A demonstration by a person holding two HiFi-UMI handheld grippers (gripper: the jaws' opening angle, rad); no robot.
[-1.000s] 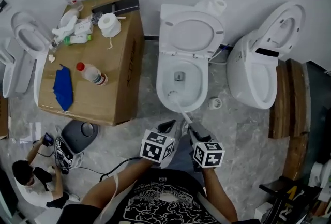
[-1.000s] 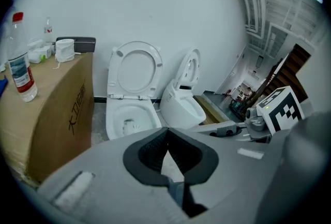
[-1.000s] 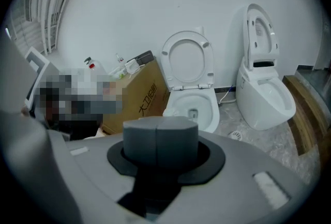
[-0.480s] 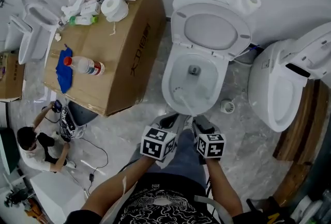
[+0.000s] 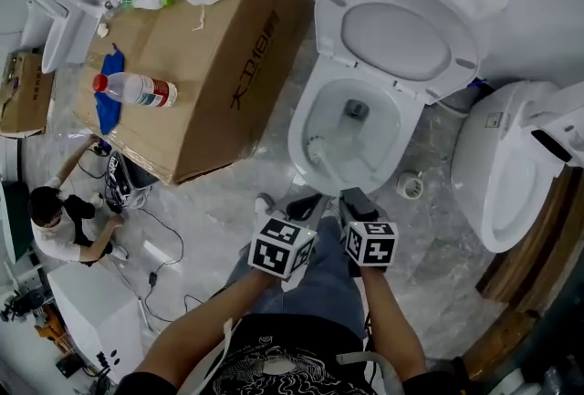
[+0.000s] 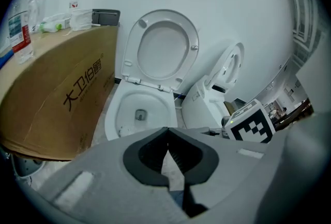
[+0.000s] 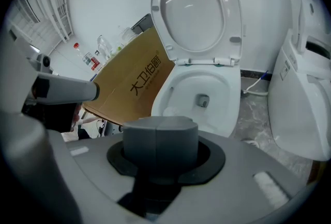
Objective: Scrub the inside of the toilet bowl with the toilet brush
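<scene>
The left claw (image 6: pixel 167 131) is closed tip to tip, with nothing held. The right claw (image 7: pixel 160 123) is shut on the thin white handle of the toilet brush (image 5: pixel 318 150). The brush's rounded head is placed inside the glossy oval toilet bowl (image 5: pixel 298 130).

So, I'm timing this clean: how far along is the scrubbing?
Done: the lid is up and the toilet brush head is down in the toilet bowl. In hand: the right gripper, jaws together, holds its handle; the left gripper is shut and empty. Left: scrubbing; how much of the bowl is covered can't be told.
</scene>
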